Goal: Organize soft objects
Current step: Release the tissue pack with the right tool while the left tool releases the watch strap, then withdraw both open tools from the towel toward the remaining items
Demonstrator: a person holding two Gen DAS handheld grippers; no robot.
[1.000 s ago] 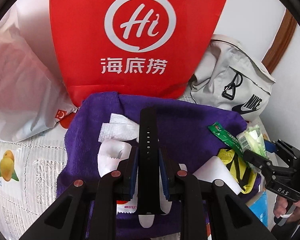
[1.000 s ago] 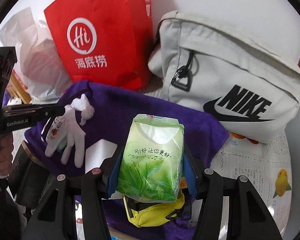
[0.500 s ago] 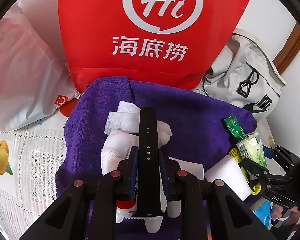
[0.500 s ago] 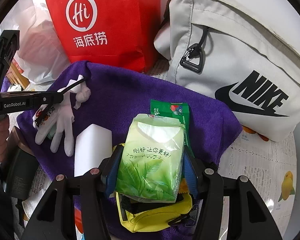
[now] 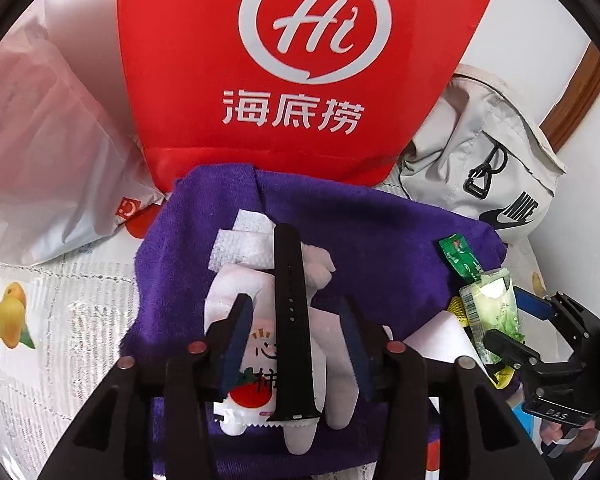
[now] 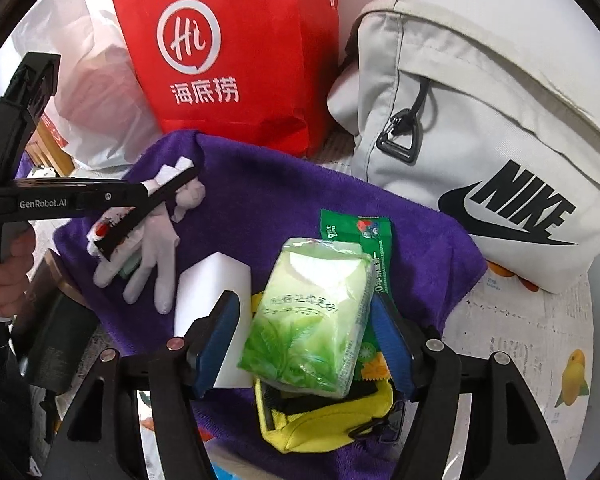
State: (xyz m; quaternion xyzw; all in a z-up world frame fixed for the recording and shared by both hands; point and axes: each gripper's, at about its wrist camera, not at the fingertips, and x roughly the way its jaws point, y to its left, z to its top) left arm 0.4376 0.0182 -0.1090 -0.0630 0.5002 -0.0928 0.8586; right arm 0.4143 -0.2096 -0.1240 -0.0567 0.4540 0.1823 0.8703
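The purple towel (image 5: pixel 380 240) covers the centre of the table and carries all loose items. Its far edge touches the red paper bag (image 5: pixel 300 60); the grey Nike bag (image 6: pixel 480 140) stands at its far right corner, and a white plastic bag (image 5: pixel 40 140) lies to the left. Bare towel remains between the two item groups and along the far edge; the fruit-printed tablecloth (image 5: pixel 40 320) is exposed to the left of the towel.

The left gripper (image 5: pixel 296 340) points steeply down. Its jaws are opening; the blue pads stand clear on both sides of the black watch strap (image 5: pixel 290 312). The strap lies on a white glove (image 5: pixel 332 360) and a sachet with a tomato print (image 5: pixel 252 392). Its long axis runs away from the camera, with the connector end nearest the gripper.

The right gripper (image 6: pixel 304 332) is also opening. The green tissue pack (image 6: pixel 312 312) sits between its pads, tilted, long axis pointing toward the far edge; contact with the pads cannot be confirmed. The pack rests on a yellow pouch (image 6: pixel 324 424), with a green snack packet (image 6: pixel 376 240) just behind it and a white block (image 6: pixel 208 280) just to its left.
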